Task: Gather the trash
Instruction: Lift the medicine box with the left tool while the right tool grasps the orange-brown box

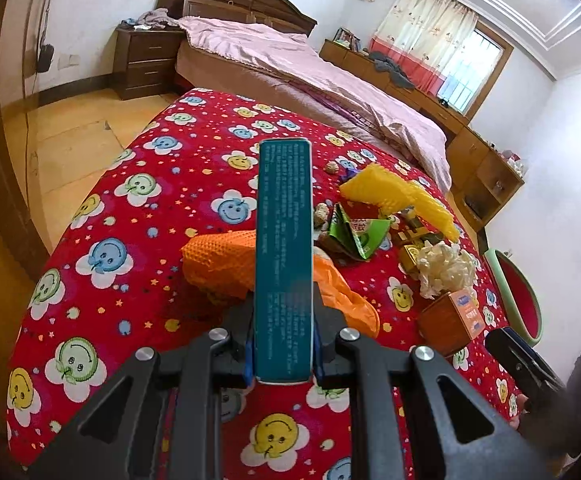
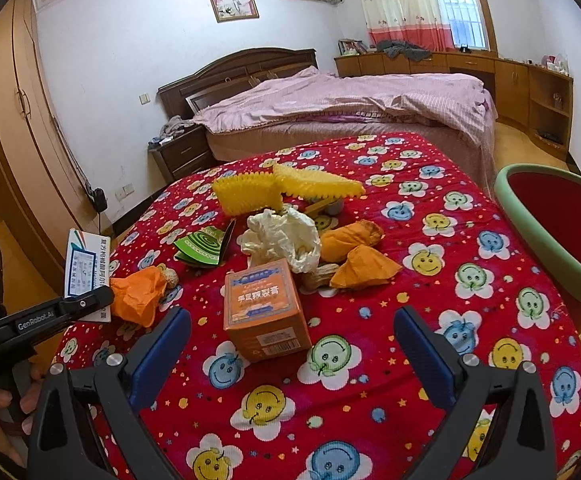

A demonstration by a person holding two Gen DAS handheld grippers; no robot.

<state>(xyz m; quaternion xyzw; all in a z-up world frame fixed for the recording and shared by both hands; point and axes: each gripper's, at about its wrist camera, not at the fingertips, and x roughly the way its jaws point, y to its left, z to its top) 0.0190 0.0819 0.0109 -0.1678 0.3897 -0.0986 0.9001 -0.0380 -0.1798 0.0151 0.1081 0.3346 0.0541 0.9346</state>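
My left gripper (image 1: pixel 283 354) is shut on a long teal carton (image 1: pixel 284 256) and holds it above the red smiley-flower tablecloth (image 1: pixel 138 216). The carton's white end (image 2: pixel 84 266) and the left gripper (image 2: pixel 90 300) show at the left of the right wrist view. My right gripper (image 2: pixel 292 344) is open and empty, its blue pads either side of an orange box (image 2: pixel 264 312) that stands just ahead. The trash pile holds crumpled white paper (image 2: pixel 286 236), orange wrappers (image 2: pixel 364 266), yellow foam netting (image 2: pixel 282 190), a green packet (image 2: pixel 202 246) and peanut shells (image 2: pixel 318 274).
A green-rimmed red bin (image 2: pixel 558 232) stands off the table's right edge; it also shows in the left wrist view (image 1: pixel 518 292). A bed with a pink cover (image 2: pixel 350 100) lies behind the table. Wooden cabinets (image 2: pixel 530 84) line the right wall, a wardrobe (image 2: pixel 10 120) the left.
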